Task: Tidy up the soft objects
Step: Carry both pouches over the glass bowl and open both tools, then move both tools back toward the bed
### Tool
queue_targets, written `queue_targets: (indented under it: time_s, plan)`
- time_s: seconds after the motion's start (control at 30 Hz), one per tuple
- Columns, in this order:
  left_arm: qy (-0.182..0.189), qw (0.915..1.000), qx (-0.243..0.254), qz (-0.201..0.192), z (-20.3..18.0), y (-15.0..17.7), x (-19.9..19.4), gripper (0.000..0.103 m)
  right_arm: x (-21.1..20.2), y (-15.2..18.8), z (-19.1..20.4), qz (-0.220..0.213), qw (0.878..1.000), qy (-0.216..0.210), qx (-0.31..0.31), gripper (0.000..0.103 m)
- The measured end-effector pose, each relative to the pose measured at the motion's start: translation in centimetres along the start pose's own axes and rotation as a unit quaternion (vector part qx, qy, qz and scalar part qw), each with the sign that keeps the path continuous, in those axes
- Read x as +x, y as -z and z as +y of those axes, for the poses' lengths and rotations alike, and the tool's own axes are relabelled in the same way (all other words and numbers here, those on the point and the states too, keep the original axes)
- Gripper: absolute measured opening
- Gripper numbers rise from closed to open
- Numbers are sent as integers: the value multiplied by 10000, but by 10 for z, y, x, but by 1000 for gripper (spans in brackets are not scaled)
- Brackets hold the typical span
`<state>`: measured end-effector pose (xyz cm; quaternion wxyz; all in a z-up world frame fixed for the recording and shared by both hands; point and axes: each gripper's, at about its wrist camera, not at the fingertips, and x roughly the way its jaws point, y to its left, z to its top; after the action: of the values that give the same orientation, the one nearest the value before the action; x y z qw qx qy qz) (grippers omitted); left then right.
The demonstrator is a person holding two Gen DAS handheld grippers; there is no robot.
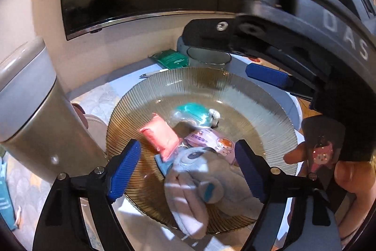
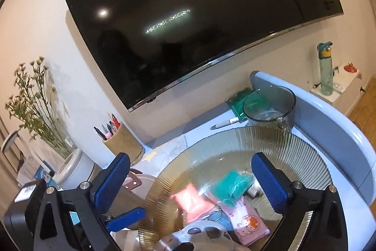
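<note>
Below us, in the lower middle of the left wrist view, the left tool has its blue pads spread wide apart, with the grey plush toy lying between them, touched by neither pad as far as we can tell. The toy rests on the near rim of the ribbed glass plate and hangs partly over its edge. Further in on the plate we see a pink packet, a teal soft item in clear wrap and a pale pink tissue pack with a cartoon face, all close together near the plate's centre.

Across the upper right of that view looms the right tool's dark body, one blue pad over the far rim of the plate.

From the right wrist view, our right tool is also open, its pads standing well apart over the plate with nothing between them but the blurred soft items below. Behind the plate, on the pale blue table, stand a glass bowl, a pen and a green packet. A pen holder sits at centre left, and a dark television fills the wall above.
</note>
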<state>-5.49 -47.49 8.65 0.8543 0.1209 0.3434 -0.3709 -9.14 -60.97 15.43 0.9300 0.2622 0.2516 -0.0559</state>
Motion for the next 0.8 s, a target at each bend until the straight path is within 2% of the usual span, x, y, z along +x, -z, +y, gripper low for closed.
queue_targets:
  time_s: [0.37, 0.67, 0.8]
  plan:
    - [197, 9998, 15, 39, -2, 15, -27, 82, -21, 11, 2, 40, 9998, 187, 15, 103]
    - [79, 10000, -7, 61, 19, 34, -55, 82, -35, 29, 22, 128, 9991, 394, -35, 103]
    - [71, 9999, -26, 72, 35, 43, -66, 82, -42, 41, 35, 204, 9977, 621, -165, 103]
